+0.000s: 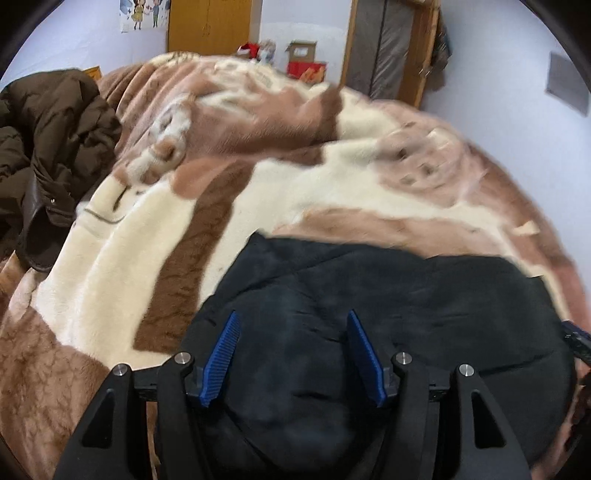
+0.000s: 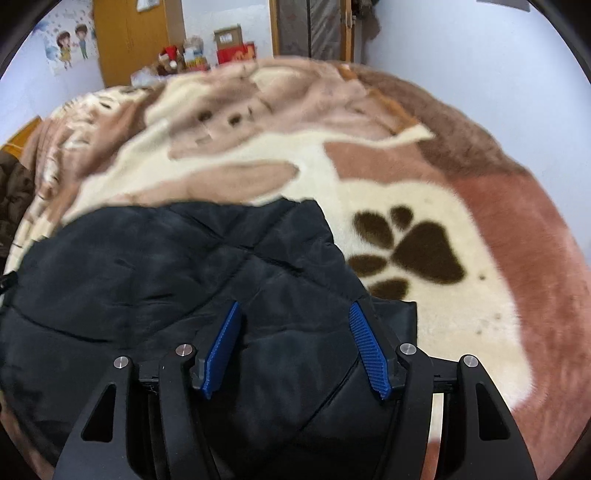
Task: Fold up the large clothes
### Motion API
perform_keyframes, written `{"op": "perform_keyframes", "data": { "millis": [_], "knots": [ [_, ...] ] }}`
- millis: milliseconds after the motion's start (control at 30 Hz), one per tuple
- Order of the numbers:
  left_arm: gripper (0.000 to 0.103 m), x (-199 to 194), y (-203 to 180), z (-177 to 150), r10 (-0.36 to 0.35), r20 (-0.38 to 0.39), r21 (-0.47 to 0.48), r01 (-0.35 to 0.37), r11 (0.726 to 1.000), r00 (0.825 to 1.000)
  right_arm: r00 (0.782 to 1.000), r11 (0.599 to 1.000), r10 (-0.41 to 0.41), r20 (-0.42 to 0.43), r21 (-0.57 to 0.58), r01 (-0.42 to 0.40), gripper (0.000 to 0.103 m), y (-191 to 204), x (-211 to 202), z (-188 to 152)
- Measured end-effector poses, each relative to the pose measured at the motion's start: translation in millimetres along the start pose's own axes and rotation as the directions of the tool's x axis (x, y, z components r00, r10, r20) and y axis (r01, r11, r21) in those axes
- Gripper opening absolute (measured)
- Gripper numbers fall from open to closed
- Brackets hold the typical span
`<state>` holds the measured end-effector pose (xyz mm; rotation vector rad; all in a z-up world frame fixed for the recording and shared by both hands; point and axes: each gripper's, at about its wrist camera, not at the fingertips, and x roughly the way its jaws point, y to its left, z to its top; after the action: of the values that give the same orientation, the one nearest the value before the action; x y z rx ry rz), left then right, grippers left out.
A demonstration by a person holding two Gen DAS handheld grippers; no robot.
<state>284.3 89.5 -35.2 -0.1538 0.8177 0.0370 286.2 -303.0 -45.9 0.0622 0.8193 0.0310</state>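
A black padded jacket (image 1: 388, 295) lies in a folded heap on a brown-and-cream plush blanket (image 1: 258, 184). My left gripper (image 1: 291, 321) is open, its blue fingers apart over the jacket's left part. In the right wrist view the same jacket (image 2: 166, 266) fills the lower left, and my right gripper (image 2: 293, 314) is open above its right edge. Neither gripper holds fabric. The jacket's near parts are hidden behind the gripper bodies.
A dark brown puffy coat (image 1: 48, 136) lies in a heap on the blanket's left side. A paw print (image 2: 410, 251) marks the blanket (image 2: 443, 166) right of the jacket. A wooden wardrobe (image 1: 214, 26), boxes (image 2: 232, 44) and a door (image 1: 388, 44) stand beyond the bed.
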Motion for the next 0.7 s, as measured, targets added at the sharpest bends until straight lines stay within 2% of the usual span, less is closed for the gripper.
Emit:
{"op": "perform_keyframes", "data": {
  "millis": [100,167,233,300,400,700],
  "knots": [
    [0.062,-28.5,-19.0,-4.9,-0.045,0.046,0.019,0.044,0.999,0.998,0.997,0.998,0.058,0.053,-0.037,-0.056,0.062,19.5,-30.1,-4.8],
    [0.062,-31.4,-30.3,-11.1,-0.075,0.039,0.033,0.074,0.997,0.996,0.995,0.994,0.089,0.048,-0.07,-0.086,0.062,33.0,-34.6,-10.1],
    [0.062,-16.6,-41.4,-22.2,-0.068,-0.009,0.064,0.068,0.996,0.998,0.996,0.991,0.087,0.001,-0.101,-0.086,0.062,44.7,-22.4,-16.5],
    [0.062,4.5,-43.8,-34.3,-0.06,-0.078,0.054,0.064,0.996,0.995,0.995,0.991,0.075,-0.068,-0.108,-0.082,0.062,47.6,-0.4,-25.0],
    [0.063,11.3,-48.0,-42.1,-0.045,-0.061,0.081,0.05,0.995,0.997,0.993,0.991,0.09,-0.08,-0.091,-0.097,0.062,42.7,16.2,-32.6],
    [0.063,16.2,-52.0,-45.4,-0.036,-0.067,0.093,0.042,0.995,0.997,0.992,0.991,0.09,-0.086,-0.093,-0.098,0.062,42.9,20.5,-39.2]
  ]
}}
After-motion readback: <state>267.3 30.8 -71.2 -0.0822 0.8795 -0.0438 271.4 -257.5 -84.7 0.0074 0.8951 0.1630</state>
